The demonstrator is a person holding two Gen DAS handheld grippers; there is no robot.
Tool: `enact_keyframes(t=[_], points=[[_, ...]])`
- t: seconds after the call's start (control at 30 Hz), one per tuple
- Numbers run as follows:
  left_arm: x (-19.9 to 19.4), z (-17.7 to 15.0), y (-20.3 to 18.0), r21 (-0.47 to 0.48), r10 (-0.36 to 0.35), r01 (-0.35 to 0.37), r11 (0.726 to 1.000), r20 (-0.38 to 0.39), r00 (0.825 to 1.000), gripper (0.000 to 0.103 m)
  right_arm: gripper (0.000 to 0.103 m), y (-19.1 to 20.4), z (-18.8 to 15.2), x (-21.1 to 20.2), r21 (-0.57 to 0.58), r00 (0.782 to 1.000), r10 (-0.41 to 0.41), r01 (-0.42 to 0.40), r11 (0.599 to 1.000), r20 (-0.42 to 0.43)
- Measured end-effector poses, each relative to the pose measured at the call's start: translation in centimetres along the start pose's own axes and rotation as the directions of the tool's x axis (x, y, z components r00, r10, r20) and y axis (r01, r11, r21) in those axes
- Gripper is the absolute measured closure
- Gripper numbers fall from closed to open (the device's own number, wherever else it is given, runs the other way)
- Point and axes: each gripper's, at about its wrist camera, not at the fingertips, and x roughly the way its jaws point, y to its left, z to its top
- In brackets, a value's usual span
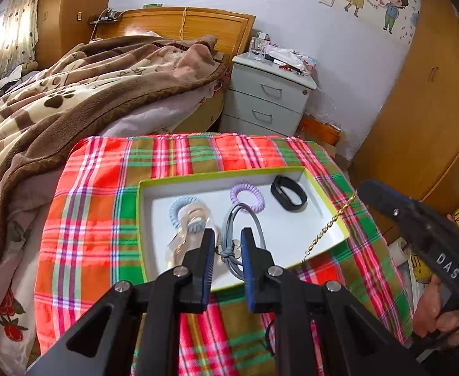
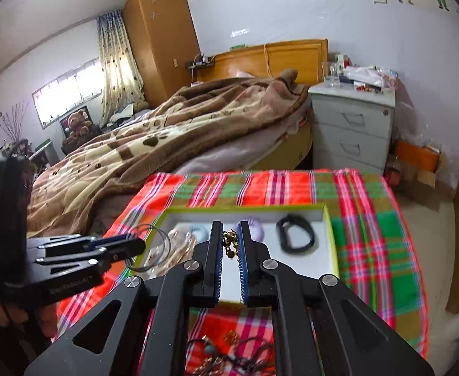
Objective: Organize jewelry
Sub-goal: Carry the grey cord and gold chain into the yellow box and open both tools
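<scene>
Gold chain [image 1: 329,225] pinched in right gripper [image 2: 231,244], grey cord loop [image 1: 243,228] in left gripper [image 1: 228,244], both above tray [image 1: 217,178]; next, lower and release.

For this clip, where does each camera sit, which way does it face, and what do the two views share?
Left wrist: on the left gripper, facing down its fingers at the white green-rimmed cardboard tray on the plaid cloth; a grey cord necklace hangs between them; the right gripper, dangling a gold chain, and its hand show right.
Right wrist: on the right gripper, shut on the chain, facing the tray; the left gripper shows left.
Shared: tray, black wristband, bed, grey nightstand.
</scene>
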Motion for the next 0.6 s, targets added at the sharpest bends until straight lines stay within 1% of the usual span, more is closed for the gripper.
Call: enact_keyframes(t=[0.13,0.37,0.5,0.6], points=[[0.9,1.1,-0.6,0.014,-0.006,0.006,1.0,-0.003,1.0,0.086,0.094,-0.7,1.7,0.0,0.005,1.0,0.003,-0.003,1.0,0.022],[3.7,2.6,-1.0,0.012,0.003,-0.003,1.0,-0.036,0.999,0.086,0.094,-1.5,4.1,0.7,-0.012,0.999,0.001,-0.001,1.0,0.052],[5.5,2.4,-1.1,0.017,0.014,-0.013,1.0,-0.064,0.998,0.086,0.094,-1.9,4.7,1.8,-0.012,0.999,0.004,-0.003,1.0,0.042],[6.7,2.3,-1.0,0.013,0.017,-0.016,1.0,-0.085,0.996,0.086,0.094,-2.4,4.6,3.4,-0.003,1.0,0.011,-0.011,1.0,0.008]])
